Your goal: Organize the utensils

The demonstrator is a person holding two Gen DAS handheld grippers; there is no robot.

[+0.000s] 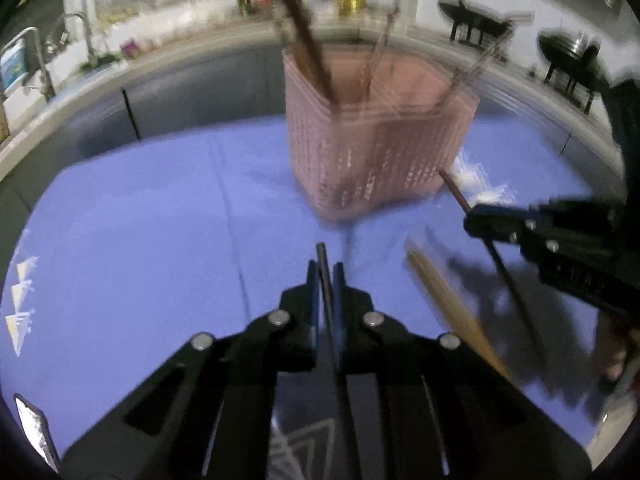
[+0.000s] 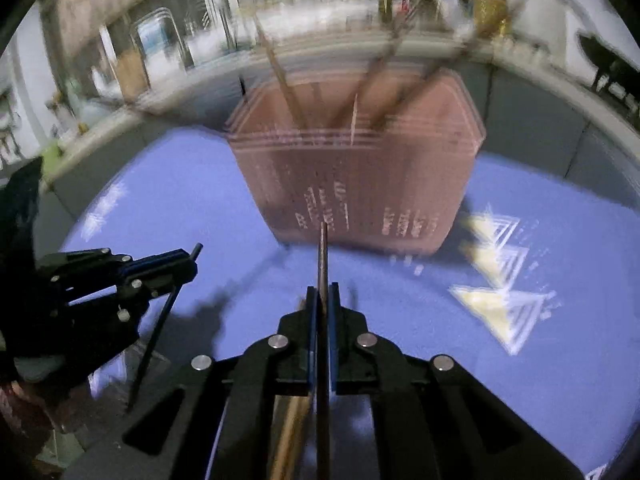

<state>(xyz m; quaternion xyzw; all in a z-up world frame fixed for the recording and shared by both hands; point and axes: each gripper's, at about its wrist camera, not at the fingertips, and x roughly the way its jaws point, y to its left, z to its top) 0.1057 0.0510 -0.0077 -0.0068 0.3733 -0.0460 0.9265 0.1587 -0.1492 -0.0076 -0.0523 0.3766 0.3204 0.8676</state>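
Left wrist view: mounted just behind the left gripper [image 1: 326, 276], angled down and forward over a blue cloth-covered table [image 1: 140, 240], close to a pink perforated plastic basket [image 1: 372, 152] ahead and slightly right of the tool, with the right gripper [image 1: 476, 220] entering from the right edge. Right wrist view: mounted likewise behind the right gripper [image 2: 323, 300], angled down at the same pink basket [image 2: 360, 176] straight ahead and nearer, the left gripper [image 2: 188, 264] at the left edge. Shared by both: basket, blue cloth [image 2: 400, 320], each other's tool, and the blurred kitchen counter behind.
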